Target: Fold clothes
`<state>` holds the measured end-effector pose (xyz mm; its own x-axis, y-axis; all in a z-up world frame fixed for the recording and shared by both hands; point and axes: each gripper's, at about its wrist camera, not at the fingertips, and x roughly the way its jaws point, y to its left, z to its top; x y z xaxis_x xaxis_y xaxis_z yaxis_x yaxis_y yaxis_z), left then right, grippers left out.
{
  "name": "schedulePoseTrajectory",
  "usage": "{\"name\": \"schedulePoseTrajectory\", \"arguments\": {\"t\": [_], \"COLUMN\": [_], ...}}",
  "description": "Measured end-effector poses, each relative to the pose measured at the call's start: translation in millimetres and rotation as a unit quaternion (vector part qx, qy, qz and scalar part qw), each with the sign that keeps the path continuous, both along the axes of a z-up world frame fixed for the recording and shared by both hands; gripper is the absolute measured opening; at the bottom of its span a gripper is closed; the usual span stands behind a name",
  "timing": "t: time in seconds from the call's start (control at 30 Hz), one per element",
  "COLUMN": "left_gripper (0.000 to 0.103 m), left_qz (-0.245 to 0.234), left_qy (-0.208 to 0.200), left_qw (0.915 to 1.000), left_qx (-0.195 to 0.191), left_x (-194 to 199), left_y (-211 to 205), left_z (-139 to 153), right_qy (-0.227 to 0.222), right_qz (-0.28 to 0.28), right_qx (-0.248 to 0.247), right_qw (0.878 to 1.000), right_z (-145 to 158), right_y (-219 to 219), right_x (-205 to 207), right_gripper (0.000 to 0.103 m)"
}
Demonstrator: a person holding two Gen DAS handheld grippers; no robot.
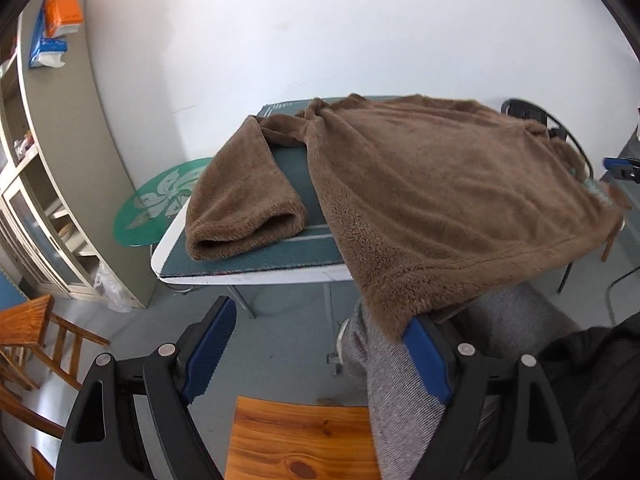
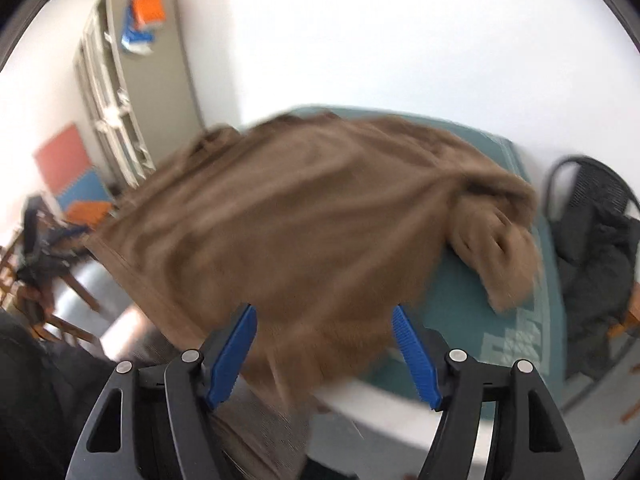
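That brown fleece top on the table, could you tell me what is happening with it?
A person with a claw in each hand is folding the brown fleece top. It lies spread on the green-covered table, its hem hanging over the near edge. The left claw and right claw are both open, gripping nothing.

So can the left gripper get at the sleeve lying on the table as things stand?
Probably yes. The left gripper is open with nothing between its fingers, and the sleeve lies uncovered on the table ahead, with nothing in between.

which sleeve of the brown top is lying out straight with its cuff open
The left sleeve, stretched over the green mat; the right sleeve lies crumpled.
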<state>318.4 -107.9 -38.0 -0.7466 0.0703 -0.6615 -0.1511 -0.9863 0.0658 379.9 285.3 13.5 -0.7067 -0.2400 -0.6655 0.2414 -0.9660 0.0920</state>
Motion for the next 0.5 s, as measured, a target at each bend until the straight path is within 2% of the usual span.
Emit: {"name": "schedulePoseTrajectory", "arguments": {"t": [0.2,0.3,0.43,0.5], "left_gripper": [0.086,0.087,0.091,0.092], "left_qz": [-0.018,-0.032,-0.039,-0.043], "left_qy": [0.034,0.050,0.068,0.067], "left_qw": [0.9988,0.9975,0.9958,0.9951], "left_qx": [0.031,0.037,0.048,0.058], "left_x": [-5.4,-10.0,-18.8,-32.2], "left_y": [5.4,11.1,15.4,20.0], "left_z": [27.5,41.5,55.6,57.0], "right_qy": [-0.026,-0.066,-0.118,-0.131], "right_qz": [0.068,0.097,0.109,0.109], "right_qx": [0.023,0.061,0.089,0.085], "right_qw": [0.997,0.991,0.983,0.982], "right_z": [-11.7,-36.0,-65.4,-70.8], "right_y": [-39.7,-53.9,-46.6,-34.4], "right_x": [-60.2,-85.8,-102.3,-100.4], "right_gripper": [0.072,0.072,0.072,0.072]}}
